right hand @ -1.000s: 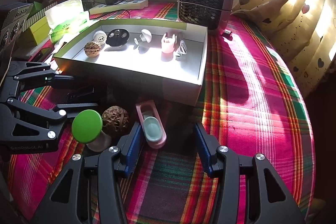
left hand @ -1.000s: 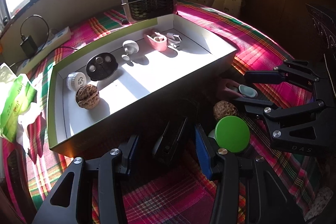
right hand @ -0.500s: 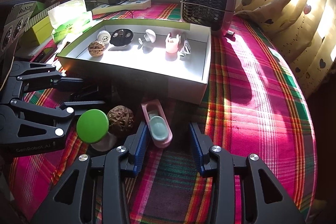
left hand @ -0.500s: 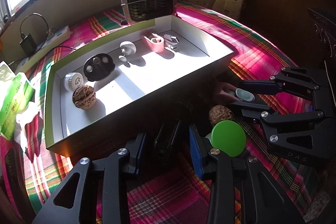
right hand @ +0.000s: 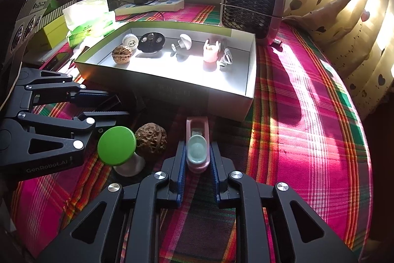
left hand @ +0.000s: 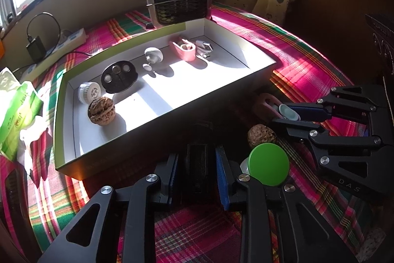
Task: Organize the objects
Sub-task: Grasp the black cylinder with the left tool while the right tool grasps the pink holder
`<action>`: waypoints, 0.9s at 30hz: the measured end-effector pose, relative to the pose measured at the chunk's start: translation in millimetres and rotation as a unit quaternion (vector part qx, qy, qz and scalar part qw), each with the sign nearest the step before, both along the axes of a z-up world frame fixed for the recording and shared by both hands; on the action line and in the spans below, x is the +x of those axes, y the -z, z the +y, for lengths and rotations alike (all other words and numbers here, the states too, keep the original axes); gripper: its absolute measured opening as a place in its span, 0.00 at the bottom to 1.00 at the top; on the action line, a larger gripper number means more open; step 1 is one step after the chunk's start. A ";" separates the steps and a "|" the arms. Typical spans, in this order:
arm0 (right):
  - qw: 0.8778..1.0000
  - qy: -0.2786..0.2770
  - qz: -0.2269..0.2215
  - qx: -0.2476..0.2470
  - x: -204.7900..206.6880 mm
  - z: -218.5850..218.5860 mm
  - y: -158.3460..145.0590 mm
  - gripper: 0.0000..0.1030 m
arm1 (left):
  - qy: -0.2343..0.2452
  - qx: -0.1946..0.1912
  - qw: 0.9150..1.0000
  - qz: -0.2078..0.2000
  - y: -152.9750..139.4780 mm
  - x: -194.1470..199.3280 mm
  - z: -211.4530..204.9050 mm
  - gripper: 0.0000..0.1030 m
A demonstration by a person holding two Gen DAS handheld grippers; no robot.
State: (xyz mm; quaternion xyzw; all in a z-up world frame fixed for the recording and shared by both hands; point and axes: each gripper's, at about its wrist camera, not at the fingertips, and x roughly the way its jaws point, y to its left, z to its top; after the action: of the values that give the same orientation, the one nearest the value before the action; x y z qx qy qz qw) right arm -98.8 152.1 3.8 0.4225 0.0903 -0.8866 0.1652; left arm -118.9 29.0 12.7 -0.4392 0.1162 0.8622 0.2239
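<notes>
Right wrist view takes in the tabletop (right hand: 307,115), spread with a plaid cloth whose right side lies bare and sunlit, the widest room for moving. Across its middle sits the shallow box (right hand: 229,96), open on top, with a walnut, a black disc, a white knob, a pink holder and a cable piece lined along its far wall; that leaves the near floor of the box free, likely for the loose things still outside. Its near wall stands between those things and that floor, so anything carried in must rise over the rim. Behind its far corner stands a small heater (right hand: 252,6). Close to the wall, in shadow, the right tool (right hand: 197,164) has its pads pressed on both sides of the pink clip (right hand: 197,147), which lies lengthwise along them, so it looks gripped for lifting. Beside it are a second walnut (right hand: 150,137) and a green-topped knob (right hand: 117,146), crowding the left side. From the left wrist view, the left tool (left hand: 198,176) has its pads close on a dark block (left hand: 197,159); whether they touch it I cannot tell.
</notes>
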 end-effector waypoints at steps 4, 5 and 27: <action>1.000 0.000 0.000 0.000 -0.2 0.4 0.0 0.18 | -0.001 0.002 1.000 -0.001 -0.4 -0.3 -0.9 0.24; 1.000 0.000 0.000 0.000 -0.2 0.3 0.0 0.18 | -0.001 0.002 1.000 -0.001 -0.6 -0.2 -1.0 0.24; 1.000 0.000 0.006 -0.012 3.3 1.5 -7.7 0.18 | -0.027 0.020 0.999 0.004 -12.1 5.5 -19.0 0.24</action>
State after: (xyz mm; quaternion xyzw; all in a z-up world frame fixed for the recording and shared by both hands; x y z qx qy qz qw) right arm -95.5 153.6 11.6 0.4153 0.0802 -0.8901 0.1696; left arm -113.4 10.0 24.8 -0.4343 0.0885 0.8718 0.2087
